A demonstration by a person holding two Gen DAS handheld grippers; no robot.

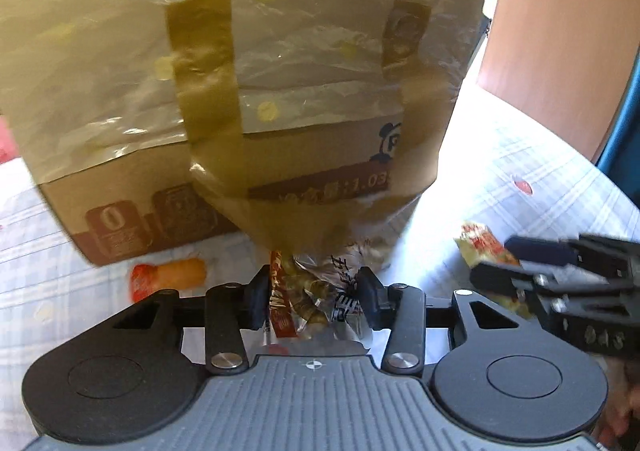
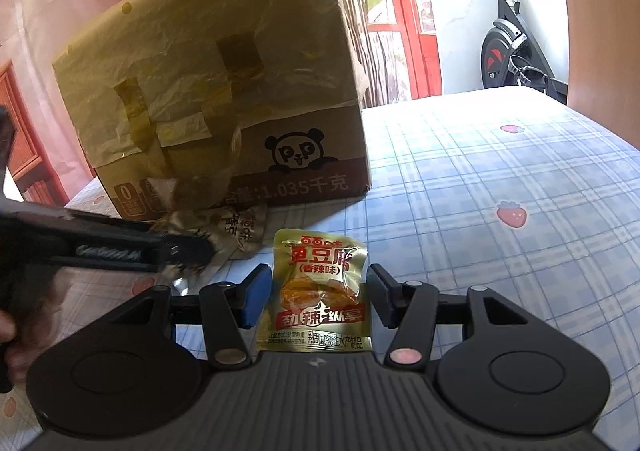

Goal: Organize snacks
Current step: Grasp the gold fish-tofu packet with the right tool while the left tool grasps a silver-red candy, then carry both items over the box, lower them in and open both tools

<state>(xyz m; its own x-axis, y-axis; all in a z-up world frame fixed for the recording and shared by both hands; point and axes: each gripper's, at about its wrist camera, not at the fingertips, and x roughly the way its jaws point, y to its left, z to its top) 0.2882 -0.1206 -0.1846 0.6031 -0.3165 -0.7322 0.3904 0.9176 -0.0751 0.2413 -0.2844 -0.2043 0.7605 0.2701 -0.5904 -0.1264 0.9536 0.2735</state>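
My left gripper (image 1: 314,299) is shut on a crinkled clear and silver snack packet (image 1: 320,283), right in front of a tall cardboard box (image 1: 280,155). From the right wrist view that gripper (image 2: 200,251) comes in from the left, its packet (image 2: 236,227) blurred at the box's foot. My right gripper (image 2: 316,299) is shut on a gold snack packet (image 2: 318,271) with red print, held upright between the fingers. The left wrist view has the right gripper (image 1: 496,263) at the right, with the gold packet (image 1: 478,245) sticking out of its tips.
The panda-marked box (image 2: 224,91) is wrapped in film and brown tape. An orange and red snack (image 1: 168,275) lies on the plaid strawberry tablecloth (image 2: 500,179) left of my left gripper. A wooden panel (image 1: 560,31) stands at the right. An exercise bike (image 2: 508,39) is beyond the table.
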